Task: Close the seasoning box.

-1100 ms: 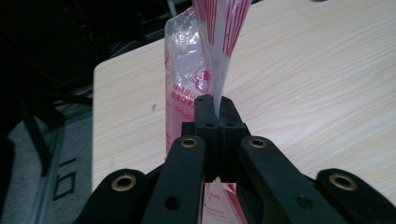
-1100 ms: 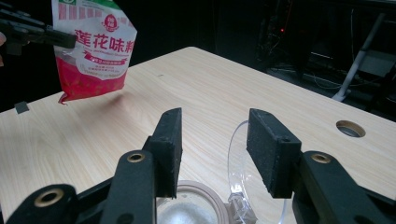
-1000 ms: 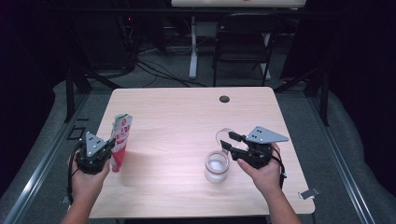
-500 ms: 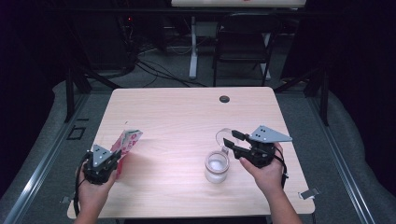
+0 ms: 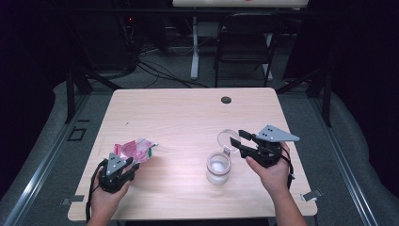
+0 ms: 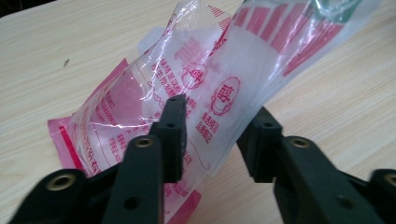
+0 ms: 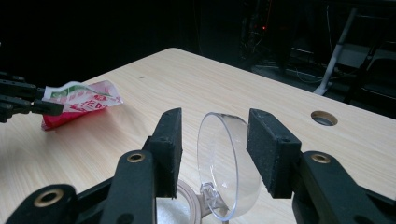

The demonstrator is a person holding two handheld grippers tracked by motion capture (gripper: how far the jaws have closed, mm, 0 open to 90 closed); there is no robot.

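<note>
A clear plastic bag point(image 5: 134, 149) printed in red and pink lies flat on the wooden table point(image 5: 188, 113) at the near left. My left gripper point(image 5: 131, 162) stands open at its near end. The bag point(image 6: 205, 79) runs loosely between the spread jaws of this gripper point(image 6: 217, 121). A small glass jar point(image 5: 219, 168) with white contents stands at the near right, its clear hinged lid point(image 5: 227, 138) flipped upright. My right gripper point(image 5: 236, 140) is open around that lid. In the right gripper view the lid point(image 7: 224, 163) stands between the jaws with a gap on the left.
A round cable hole point(image 5: 226, 100) sits near the table's far edge. A dark chair point(image 5: 244, 42) and a white stand point(image 5: 194, 52) are on the floor beyond the table. The bag point(image 7: 79, 105) and left gripper point(image 7: 23, 100) appear far left in the right gripper view.
My left gripper brought the bag down from upright to lying on the table, moving toward the near edge, and its jaws now stand apart. The right gripper has barely moved.
</note>
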